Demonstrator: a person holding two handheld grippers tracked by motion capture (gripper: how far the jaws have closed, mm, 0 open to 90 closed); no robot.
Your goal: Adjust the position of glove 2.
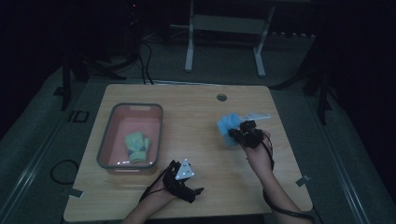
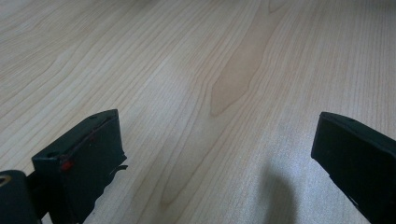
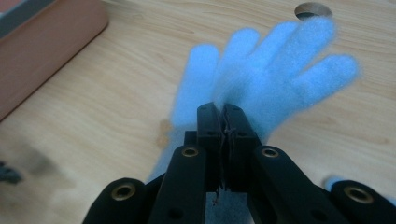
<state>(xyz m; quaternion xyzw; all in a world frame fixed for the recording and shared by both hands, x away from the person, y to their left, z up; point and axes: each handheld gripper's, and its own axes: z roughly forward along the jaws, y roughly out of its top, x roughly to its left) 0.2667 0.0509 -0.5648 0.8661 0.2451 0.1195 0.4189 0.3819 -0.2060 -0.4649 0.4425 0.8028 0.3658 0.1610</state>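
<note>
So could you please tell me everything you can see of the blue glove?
The blue glove is light blue and looks fuzzy, like knit or fleece, with four fingers fanned out and a further one apart at its left in the right gripper view. It is on the wooden table, right of the pink bin, fingers toward a round hole. The right gripper is closed on its cuff end.

Black two-jaw grippers: left gripper (image 1: 196, 191) topped by grey triangular plate; right gripper (image 3: 223, 112) with brass-ringed screw holes; trailing black cables.
</note>
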